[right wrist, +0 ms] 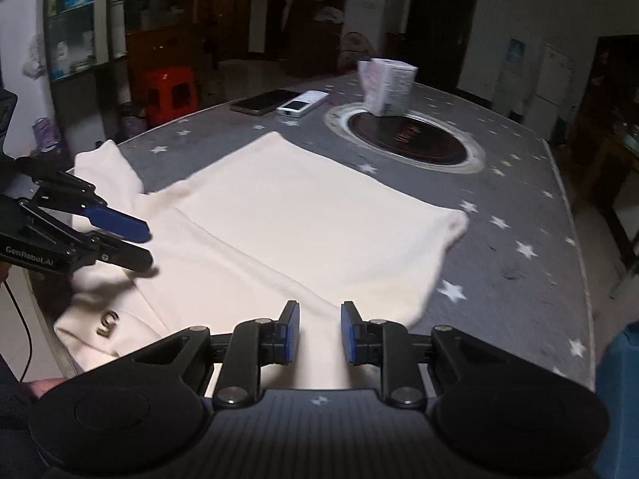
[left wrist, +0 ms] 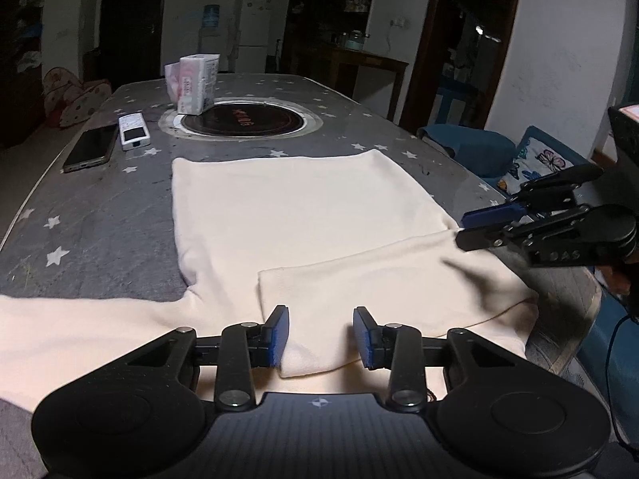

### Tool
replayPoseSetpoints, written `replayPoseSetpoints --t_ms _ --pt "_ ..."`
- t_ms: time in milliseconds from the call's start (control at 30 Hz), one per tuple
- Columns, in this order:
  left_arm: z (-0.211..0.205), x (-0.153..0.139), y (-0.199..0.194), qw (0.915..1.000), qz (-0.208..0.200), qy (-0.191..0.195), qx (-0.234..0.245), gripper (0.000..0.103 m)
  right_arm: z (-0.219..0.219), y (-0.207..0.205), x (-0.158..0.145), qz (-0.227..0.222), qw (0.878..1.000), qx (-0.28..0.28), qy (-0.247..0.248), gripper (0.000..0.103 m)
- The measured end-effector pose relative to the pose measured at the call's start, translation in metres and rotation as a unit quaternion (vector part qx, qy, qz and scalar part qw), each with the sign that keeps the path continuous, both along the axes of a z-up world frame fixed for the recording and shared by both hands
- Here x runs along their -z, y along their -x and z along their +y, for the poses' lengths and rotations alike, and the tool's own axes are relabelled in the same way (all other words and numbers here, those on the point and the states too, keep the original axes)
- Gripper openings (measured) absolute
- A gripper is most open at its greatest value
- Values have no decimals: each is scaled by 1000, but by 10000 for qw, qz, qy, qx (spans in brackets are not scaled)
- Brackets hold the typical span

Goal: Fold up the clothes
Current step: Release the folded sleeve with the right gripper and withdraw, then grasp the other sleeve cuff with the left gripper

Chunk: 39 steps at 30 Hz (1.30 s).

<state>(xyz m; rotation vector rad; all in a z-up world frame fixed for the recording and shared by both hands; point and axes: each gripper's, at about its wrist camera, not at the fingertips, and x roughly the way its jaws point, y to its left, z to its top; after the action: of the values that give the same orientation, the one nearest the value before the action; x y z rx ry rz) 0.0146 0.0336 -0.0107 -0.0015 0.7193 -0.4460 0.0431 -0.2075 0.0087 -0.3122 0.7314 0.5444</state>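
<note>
Between the left gripper's (left wrist: pixel 321 337) blue pads lies a folded cuff end of the cream garment (left wrist: pixel 287 207); the jaws stand narrow around the fold, and whether the pads press on it cannot be told. From the right wrist view the same gripper hangs over the garment's near-left part, its fingers apart with no cloth seen between the tips. The right gripper (right wrist: pixel 319 329) sits at the garment's near edge, jaws narrow, cloth running between the pads; in the left wrist view its tips meet the cloth's right edge, which looks pinched there, though motion blurs it. Just left of the right gripper, a small metal logo (right wrist: pixel 108 321) shows on the garment. Ahead of both grippers the garment's body spreads flat on the grey starred table (left wrist: pixel 100 215). Beyond it sits a round dark hob (left wrist: pixel 241 119) set into the top, with a tissue box (left wrist: pixel 195 82) at its far-left rim. Left of the hob lie a white remote (left wrist: pixel 133 131) and a phone (left wrist: pixel 90 148).
</note>
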Motion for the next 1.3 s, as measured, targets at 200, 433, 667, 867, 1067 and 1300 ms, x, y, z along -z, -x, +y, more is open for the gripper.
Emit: replayPoseSetpoints --t_ms 200,433,667,867,1067,1300 --pt "21 -9 7 9993 -110 -15 -353 45 18 -12 18 241 9997 -75 17 21" --pt "58 -10 1 9940 -47 -40 -1090 53 53 4 9 131 9963 -844 -16 21" --pt "98 -18 2 9754 -250 -190 -2183 62 96 15 22 159 9889 -1479 63 21" --pt "150 -16 2 9370 -289 -331 -3466 67 105 18 19 159 9879 -1537 -131 22" --pt "188 0 -1 9036 46 -247 -4276 68 109 19 21 182 9878 -1543 -117 22" --pt "201 14 -4 8987 277 239 -4370 62 106 22 14 109 9890 -1466 -174 22"
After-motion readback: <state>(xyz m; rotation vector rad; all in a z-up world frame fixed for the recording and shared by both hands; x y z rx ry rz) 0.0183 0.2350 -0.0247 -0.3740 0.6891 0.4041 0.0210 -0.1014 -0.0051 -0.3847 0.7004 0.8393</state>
